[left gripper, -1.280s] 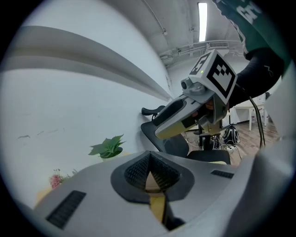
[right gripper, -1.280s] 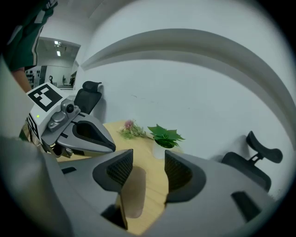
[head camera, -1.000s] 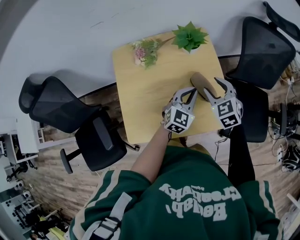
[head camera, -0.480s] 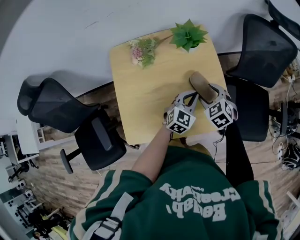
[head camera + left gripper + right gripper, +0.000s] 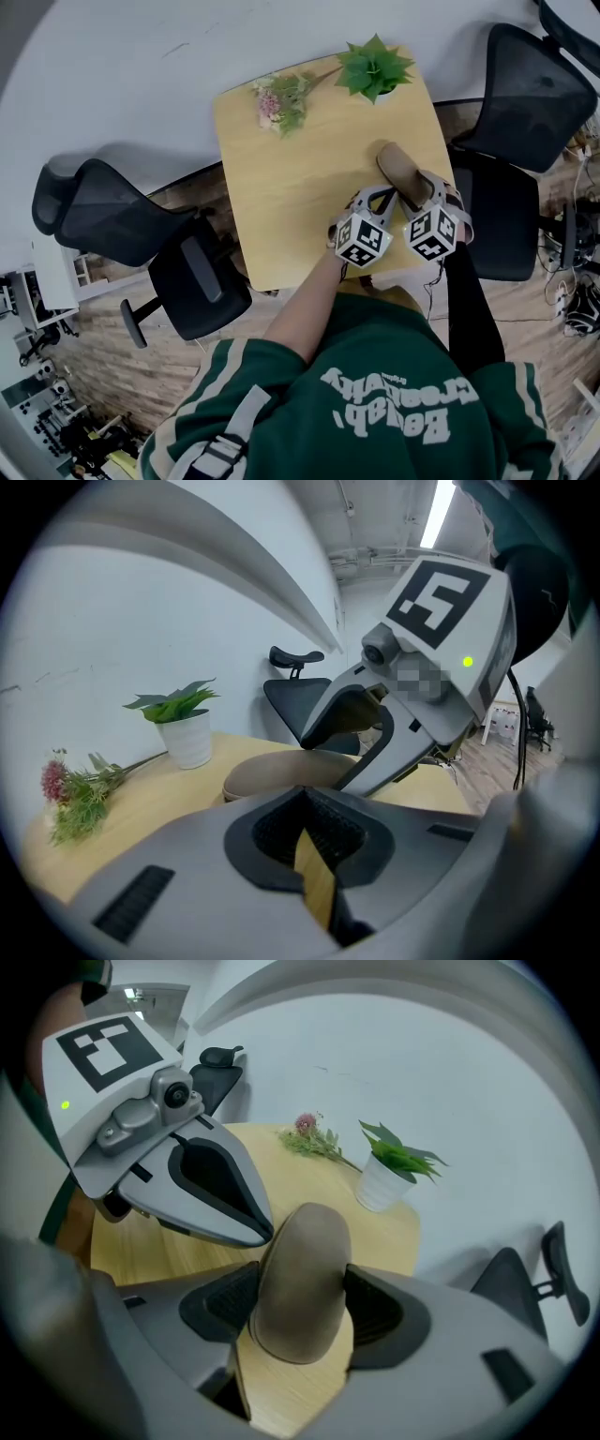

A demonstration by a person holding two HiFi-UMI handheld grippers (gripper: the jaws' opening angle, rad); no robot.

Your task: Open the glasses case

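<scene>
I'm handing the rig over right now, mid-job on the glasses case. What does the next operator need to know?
Left gripper: jaws together and empty. Its tips sit just left of the brown glasses case in the head view; whether they touch it is unclear.
Right gripper: jaws have just been opening and stand wide, astride the case's near end. No firm grip shows.
Case: lies closed on the wooden table near its right edge. A potted plant and flower sprig are at the far side.
Done: both grippers are at the case.
Left: take hold and lift the lid.
</scene>
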